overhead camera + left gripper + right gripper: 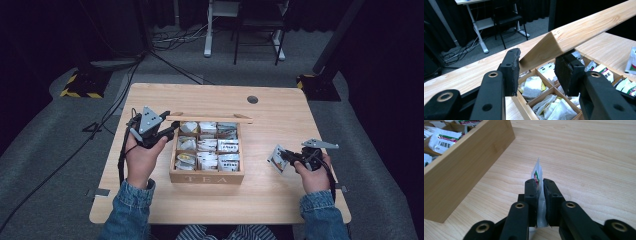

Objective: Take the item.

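Note:
A wooden tea box (206,178) marked TEA stands mid-table, its compartments full of tea sachets (207,145). Its thin wooden lid (210,118) is raised over the back edge. My left gripper (172,131) is at the box's left rear corner, shut on the lid's left end. In the left gripper view the lid (584,30) runs up to the right from between the two pads (511,70). To the right of the box, my right gripper (286,157) is shut on a white tea sachet (276,159). That sachet (537,170) stands on edge between the jaws of my right gripper (539,187), just above the tabletop.
The light wooden table (280,195) has a round cable hole (252,99) near its back right. The box's side wall (469,157) lies close to the left of the held sachet. Behind the table, cables, a white desk leg (207,30) and a chair stand on the grey floor.

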`<state>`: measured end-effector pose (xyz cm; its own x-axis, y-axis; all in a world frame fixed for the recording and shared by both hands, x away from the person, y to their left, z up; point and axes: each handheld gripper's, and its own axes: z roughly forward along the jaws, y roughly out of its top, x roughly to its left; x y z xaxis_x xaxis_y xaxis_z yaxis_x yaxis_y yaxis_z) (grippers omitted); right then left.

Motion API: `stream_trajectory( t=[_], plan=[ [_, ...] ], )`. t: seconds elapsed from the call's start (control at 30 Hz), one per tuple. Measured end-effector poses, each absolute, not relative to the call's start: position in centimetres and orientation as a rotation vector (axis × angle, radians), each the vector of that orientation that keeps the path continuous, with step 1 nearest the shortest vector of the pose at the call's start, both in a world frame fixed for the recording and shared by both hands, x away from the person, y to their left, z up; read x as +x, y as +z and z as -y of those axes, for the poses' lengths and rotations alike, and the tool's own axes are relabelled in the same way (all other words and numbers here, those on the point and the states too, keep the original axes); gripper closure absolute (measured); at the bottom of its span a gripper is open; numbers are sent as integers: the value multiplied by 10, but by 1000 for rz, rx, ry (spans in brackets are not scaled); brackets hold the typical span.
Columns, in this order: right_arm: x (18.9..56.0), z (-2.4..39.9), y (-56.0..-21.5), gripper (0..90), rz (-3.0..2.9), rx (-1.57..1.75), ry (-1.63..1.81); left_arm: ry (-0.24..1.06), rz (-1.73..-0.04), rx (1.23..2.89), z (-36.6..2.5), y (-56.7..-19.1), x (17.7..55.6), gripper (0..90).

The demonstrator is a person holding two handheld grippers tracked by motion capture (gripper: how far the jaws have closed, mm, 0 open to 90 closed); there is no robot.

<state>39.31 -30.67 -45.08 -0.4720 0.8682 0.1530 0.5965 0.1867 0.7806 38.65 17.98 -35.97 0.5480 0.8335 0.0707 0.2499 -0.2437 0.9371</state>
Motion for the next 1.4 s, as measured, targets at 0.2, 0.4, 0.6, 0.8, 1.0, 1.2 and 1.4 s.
stream_trajectory(
  t=[0.2, 0.4, 0.6, 0.8, 1.0, 1.2, 1.4],
  plan=[
    [396, 310, -458, 641, -2127, 1422, 1108, 724, -898, 1777, -180, -360, 387, 559],
    [400, 313, -468, 492, -2127, 1454, 1043, 723, -898, 1778, -180, -360, 386, 559],
    [400, 316, -467, 435, -2096, 1464, 1041, 723, -898, 1778, -180, -360, 386, 558],
    [399, 319, -464, 415, -2099, 1446, 1059, 720, -897, 1783, -180, -359, 386, 558],
    [398, 325, -462, 393, -2110, 1410, 1065, 718, -895, 1790, -180, -359, 386, 558],
    [397, 334, -464, 381, -2117, 1407, 1062, 719, -899, 1794, -180, -358, 386, 559],
    [398, 342, -469, 376, -2124, 1420, 1018, 720, -898, 1800, -180, -358, 386, 559]
  ],
)
